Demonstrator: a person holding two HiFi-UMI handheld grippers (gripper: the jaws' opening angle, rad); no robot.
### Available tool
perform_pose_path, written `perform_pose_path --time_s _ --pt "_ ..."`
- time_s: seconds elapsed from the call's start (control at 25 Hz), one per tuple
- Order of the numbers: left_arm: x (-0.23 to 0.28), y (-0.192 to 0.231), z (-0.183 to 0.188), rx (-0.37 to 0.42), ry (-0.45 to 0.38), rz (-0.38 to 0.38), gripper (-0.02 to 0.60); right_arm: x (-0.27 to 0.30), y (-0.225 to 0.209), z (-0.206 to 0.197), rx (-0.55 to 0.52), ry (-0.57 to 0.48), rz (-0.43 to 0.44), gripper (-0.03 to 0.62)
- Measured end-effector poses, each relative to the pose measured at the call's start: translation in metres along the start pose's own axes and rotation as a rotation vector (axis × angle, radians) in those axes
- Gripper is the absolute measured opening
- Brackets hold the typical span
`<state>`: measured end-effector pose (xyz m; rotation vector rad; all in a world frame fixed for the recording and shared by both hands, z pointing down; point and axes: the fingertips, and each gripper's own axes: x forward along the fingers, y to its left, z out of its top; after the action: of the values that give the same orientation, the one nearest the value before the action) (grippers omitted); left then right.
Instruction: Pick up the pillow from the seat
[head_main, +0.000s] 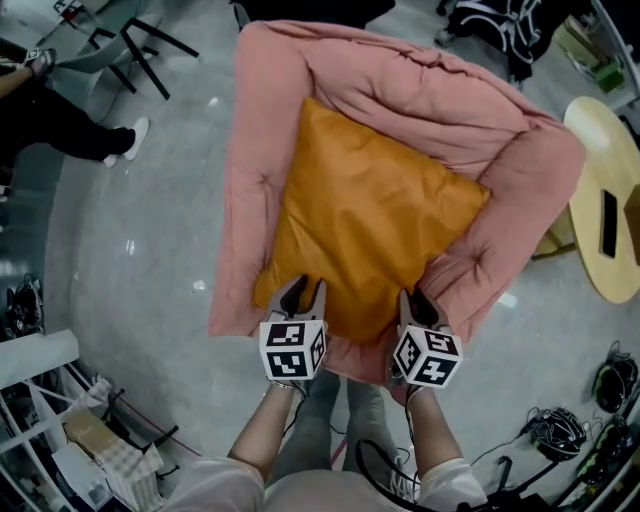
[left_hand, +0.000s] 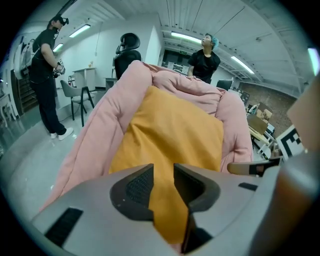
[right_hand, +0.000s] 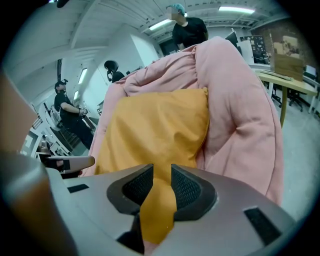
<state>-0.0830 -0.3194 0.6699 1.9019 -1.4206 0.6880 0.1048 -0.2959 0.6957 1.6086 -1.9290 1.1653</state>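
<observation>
An orange pillow (head_main: 375, 215) lies flat in a pink padded seat (head_main: 520, 170). Both grippers are at the pillow's near edge. The left gripper (head_main: 303, 290) is over the near left corner and the right gripper (head_main: 418, 298) is over the near right corner. In the left gripper view the jaws (left_hand: 164, 172) stand a little apart, with orange pillow (left_hand: 172, 135) fabric between them and the pad faces bare. In the right gripper view the gap (right_hand: 161, 172) is narrower, and a strip of the pillow (right_hand: 155, 130) runs through it. Neither pair of pads visibly presses on the fabric.
A round wooden table (head_main: 605, 200) stands to the seat's right with a dark flat object (head_main: 608, 222) on it. Chair legs (head_main: 140, 45) and a seated person's legs (head_main: 60, 130) are at the far left. Cables (head_main: 560, 430) lie at the bottom right. Two people (left_hand: 42, 75) (left_hand: 204, 60) stand beyond the seat.
</observation>
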Motion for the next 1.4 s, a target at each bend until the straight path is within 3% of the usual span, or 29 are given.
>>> perform_pose_path --time_s 0.16,0.44,0.64,0.76,1.2,1.4 --pt "0.007 0.007 0.010 -0.004 -0.020 0.020 0.152 0.008 -0.001 0.002 -0.012 0.009 0.004 0.126" --pt "0.020 0.020 0.022 0.002 -0.023 0.051 0.292 0.024 -0.003 0.004 -0.026 0.034 0.026 0.239" --pt "0.046 0.041 0.022 0.040 0.080 0.061 0.343 0.051 -0.002 0.004 -0.044 0.069 0.037 0.275" --pt "0.056 0.045 0.013 0.053 0.130 0.072 0.347 0.058 -0.001 -0.001 -0.055 0.074 0.039 0.275" --pt "0.091 0.051 -0.003 0.020 0.140 0.013 0.333 0.098 0.000 -0.010 -0.057 0.055 0.063 0.275" --pt "0.105 0.051 -0.009 0.025 0.141 0.021 0.307 0.111 -0.005 -0.012 -0.061 0.052 0.055 0.274"
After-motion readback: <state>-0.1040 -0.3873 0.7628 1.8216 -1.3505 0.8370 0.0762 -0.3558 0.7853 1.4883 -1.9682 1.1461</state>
